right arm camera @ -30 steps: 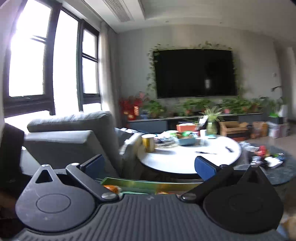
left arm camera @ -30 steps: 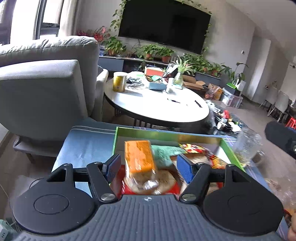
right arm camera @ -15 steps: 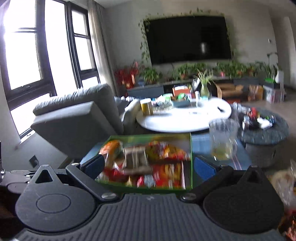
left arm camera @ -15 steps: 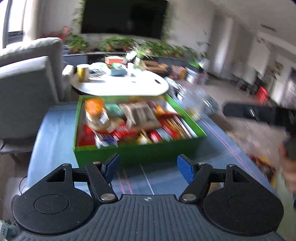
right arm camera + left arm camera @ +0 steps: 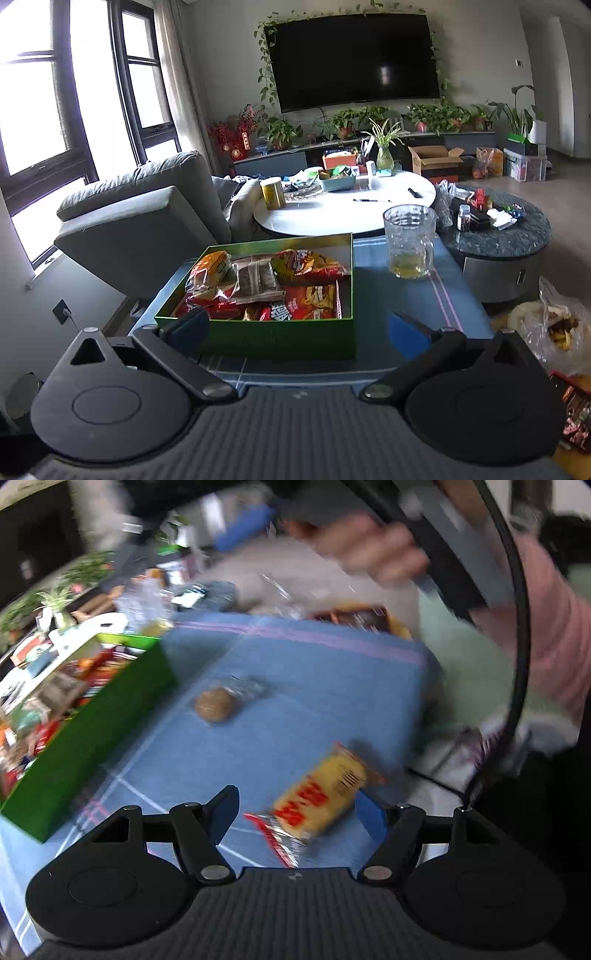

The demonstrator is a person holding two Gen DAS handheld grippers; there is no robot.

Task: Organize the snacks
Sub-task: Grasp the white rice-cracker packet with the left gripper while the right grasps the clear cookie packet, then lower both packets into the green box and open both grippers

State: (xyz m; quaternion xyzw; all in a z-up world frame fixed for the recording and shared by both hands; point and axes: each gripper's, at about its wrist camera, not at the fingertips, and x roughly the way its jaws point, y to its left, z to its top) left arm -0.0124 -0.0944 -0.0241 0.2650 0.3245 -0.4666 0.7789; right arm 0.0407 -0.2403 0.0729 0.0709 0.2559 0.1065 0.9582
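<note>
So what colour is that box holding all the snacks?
Green: the box shows best in the right wrist view.

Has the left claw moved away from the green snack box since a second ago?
Yes. The left claw was over the green snack box; now it has swung right, the box at the view's left edge, and hangs open over a yellow snack packet.

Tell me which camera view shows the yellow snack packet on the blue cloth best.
The left wrist view: the yellow snack packet lies on the blue cloth between the open left gripper fingers, blurred. The right wrist view does not show it.
</note>
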